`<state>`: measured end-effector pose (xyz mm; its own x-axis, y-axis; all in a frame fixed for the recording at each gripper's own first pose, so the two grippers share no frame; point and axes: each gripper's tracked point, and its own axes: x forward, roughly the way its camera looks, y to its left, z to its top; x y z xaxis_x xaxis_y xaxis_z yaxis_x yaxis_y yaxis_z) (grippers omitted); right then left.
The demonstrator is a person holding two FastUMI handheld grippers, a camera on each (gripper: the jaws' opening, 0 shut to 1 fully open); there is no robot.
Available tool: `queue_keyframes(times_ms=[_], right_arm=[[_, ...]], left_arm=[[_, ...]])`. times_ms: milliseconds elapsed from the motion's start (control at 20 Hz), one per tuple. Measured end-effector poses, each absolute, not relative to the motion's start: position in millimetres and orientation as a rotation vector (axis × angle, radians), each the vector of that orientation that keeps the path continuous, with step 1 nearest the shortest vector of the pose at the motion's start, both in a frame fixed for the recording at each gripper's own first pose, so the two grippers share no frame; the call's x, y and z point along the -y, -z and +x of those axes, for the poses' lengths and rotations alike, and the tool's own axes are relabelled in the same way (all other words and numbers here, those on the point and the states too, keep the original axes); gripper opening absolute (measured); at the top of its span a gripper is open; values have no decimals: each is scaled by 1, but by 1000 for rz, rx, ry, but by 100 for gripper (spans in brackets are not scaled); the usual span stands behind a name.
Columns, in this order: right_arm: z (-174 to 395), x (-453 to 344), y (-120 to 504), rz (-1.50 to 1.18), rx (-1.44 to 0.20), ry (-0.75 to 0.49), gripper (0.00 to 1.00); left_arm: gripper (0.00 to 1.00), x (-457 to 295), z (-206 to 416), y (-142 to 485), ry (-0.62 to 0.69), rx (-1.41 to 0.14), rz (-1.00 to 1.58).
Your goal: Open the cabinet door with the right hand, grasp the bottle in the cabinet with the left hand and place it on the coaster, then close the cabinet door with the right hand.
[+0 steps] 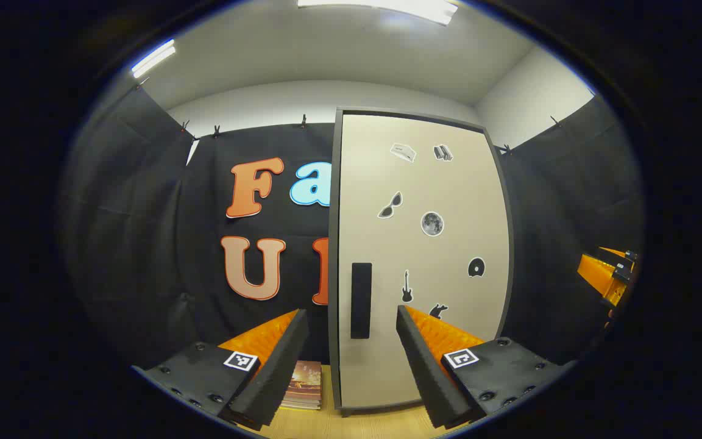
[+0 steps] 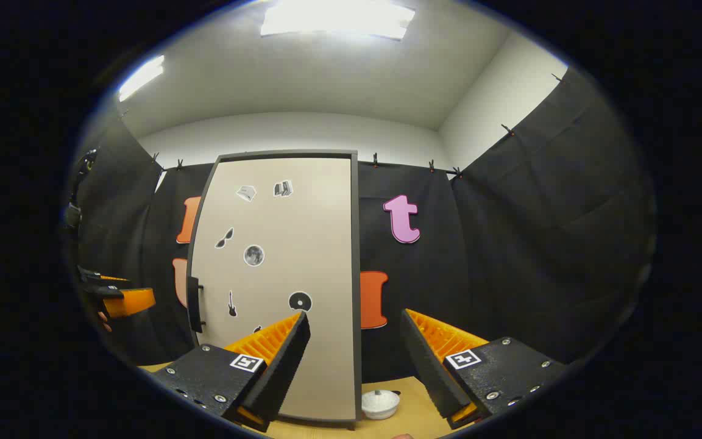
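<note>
Basically nothing done — tall beige sticker-covered cabinet door (image 1: 418, 256) shut, black handle (image 1: 361, 300) untouched; left gripper (image 1: 351, 366) and right gripper (image 2: 354, 366) both wide, empty.

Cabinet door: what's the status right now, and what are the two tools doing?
Both tools open, empty: left, right. Door shut, handle untouched. Bottle hidden behind it. Books and a white dish flank the cabinet.
</note>
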<state>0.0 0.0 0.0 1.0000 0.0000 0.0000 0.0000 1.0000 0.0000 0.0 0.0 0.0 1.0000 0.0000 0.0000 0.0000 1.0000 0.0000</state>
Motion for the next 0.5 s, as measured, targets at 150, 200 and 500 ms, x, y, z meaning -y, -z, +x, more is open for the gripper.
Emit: queue_keyframes(times_ms=[150, 200, 500], right_arm=[[-2, -8, 1, 33, -19, -49, 93], [-3, -7, 1, 30, -20, -50, 93], [-6, -7, 5, -15, -36, -47, 93]], left_arm=[[95, 5, 1, 4, 8, -8, -10], [95, 6, 1, 5, 7, -14, -7], [95, 10, 0, 1, 8, 0, 17]])
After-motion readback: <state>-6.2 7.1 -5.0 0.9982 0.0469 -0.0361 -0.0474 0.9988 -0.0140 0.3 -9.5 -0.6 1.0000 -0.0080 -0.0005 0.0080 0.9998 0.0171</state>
